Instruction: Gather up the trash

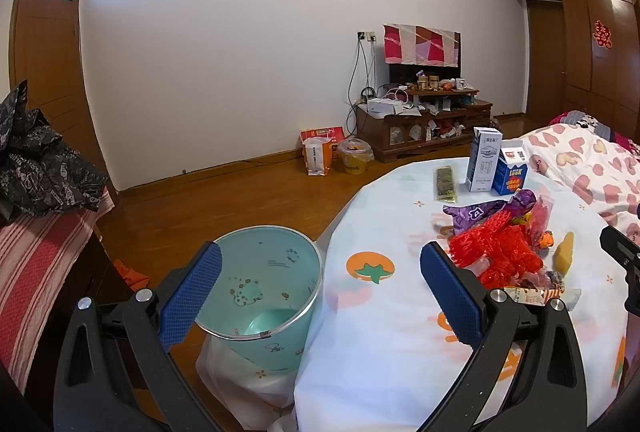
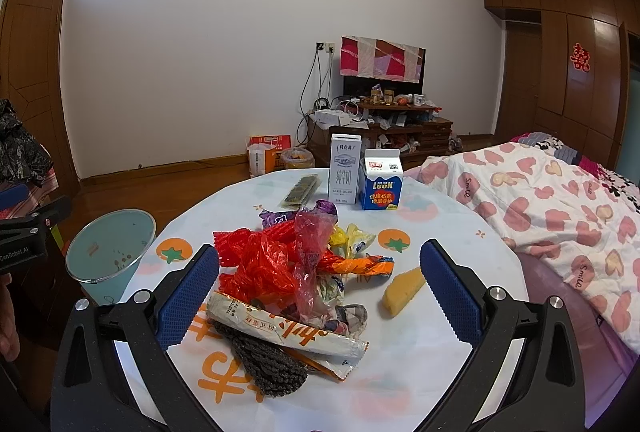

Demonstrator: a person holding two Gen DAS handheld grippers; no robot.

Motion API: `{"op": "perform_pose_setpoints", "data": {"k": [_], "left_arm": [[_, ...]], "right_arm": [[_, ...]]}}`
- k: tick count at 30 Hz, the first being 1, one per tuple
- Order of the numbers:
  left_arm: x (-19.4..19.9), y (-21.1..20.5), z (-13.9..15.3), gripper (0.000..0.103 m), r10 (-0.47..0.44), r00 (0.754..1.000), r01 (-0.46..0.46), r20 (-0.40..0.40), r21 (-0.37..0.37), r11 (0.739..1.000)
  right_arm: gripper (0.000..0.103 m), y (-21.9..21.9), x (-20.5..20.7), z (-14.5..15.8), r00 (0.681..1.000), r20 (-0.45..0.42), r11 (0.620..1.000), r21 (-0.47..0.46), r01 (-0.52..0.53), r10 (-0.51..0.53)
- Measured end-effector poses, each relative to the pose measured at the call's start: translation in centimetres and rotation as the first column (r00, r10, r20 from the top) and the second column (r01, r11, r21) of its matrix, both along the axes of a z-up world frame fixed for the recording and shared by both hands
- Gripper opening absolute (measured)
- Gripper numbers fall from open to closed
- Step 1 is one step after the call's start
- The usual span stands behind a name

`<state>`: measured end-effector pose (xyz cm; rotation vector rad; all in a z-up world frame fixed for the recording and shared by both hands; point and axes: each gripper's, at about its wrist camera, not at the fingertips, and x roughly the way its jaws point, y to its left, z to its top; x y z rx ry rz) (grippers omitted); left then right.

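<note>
a round table point(image 2: 420, 364) with a fruit-print cloth is seen, its left edge just beside a pale green trash bin point(image 1: 264, 292) on the wood floor; a bed point(image 2: 560, 200) sits close on the right. a heap of wrappers point(image 2: 288, 272) is piled mid-table. the left gripper point(image 1: 320, 292) and right gripper point(image 2: 320, 292) are both held wide apart, nothing gripped or touched.

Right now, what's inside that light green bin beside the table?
The bin looks empty: only its printed inner wall and a bare patch of bottom show. Most of the bottom is hidden by the near rim. Trash still lies on the table.
</note>
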<state>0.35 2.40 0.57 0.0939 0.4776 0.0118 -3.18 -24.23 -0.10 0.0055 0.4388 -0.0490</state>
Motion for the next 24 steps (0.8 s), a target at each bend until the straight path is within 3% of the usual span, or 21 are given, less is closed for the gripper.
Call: {"op": "perform_pose_setpoints", "data": {"k": [24], "left_arm": [[-0.05,0.23,-0.03,0.097,0.003,1.0,-0.003,0.001,0.003,1.0]], "right_arm": [[0.099,0.03,0.1,-0.29,1.0,-0.005,1.0,0.002,0.0,0.0]]}}
